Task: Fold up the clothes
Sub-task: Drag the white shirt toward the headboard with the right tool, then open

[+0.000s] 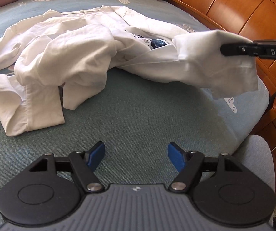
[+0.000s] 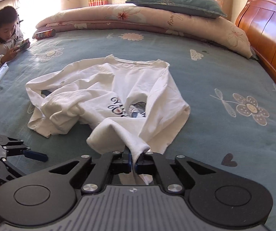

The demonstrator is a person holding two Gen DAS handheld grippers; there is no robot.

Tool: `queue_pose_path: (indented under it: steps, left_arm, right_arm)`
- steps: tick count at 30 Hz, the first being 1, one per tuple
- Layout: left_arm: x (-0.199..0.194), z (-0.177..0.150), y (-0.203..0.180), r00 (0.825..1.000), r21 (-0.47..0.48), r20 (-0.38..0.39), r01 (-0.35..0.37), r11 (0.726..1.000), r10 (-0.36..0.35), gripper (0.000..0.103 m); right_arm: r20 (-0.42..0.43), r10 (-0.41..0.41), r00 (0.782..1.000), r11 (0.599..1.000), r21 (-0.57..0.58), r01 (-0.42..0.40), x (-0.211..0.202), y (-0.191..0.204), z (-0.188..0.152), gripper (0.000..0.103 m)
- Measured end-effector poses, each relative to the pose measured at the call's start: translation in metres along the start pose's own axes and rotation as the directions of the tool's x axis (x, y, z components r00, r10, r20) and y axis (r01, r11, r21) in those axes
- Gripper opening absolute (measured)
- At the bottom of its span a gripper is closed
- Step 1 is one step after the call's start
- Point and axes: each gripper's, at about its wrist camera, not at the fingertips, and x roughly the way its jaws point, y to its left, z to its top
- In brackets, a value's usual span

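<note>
The white shirt [image 2: 107,96] lies crumpled on the bed [image 2: 224,73]. Its cuff is pinched tight in the right gripper [image 2: 133,162] at 6 o'clock. The left gripper [image 1: 136,156] is held wide open (nothing in it). The sleeve should be pulled out slowly and flat.

I see a white long-sleeved shirt [image 2: 107,88] lying crumpled on the blue-green flowered bedspread, its dark printed lettering and picture partly showing between folds. One sleeve is bunched on the left; the other sleeve's cuff [image 2: 118,136] is lifted off the bed, the rest rumpled and unfolded.
</note>
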Motion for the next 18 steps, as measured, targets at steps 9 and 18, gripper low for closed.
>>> queue_pose_path:
  steps: [9, 18]
  left_arm:
    - [0.004, 0.005, 0.005, 1.0, 0.0, -0.001, 0.011, 1.0, -0.011, 0.073]
    - [0.006, 0.012, 0.01, 1.0, 0.001, -0.007, 0.02, 1.0, -0.02, 0.074]
  right_arm:
    - [-0.071, -0.353, 0.933, 0.935, -0.057, 0.35, 0.037, -0.098, 0.028, 0.003]
    - [-0.116, -0.623, 0.774, 0.782, -0.072, 0.619, 0.09, -0.187, 0.043, 0.003]
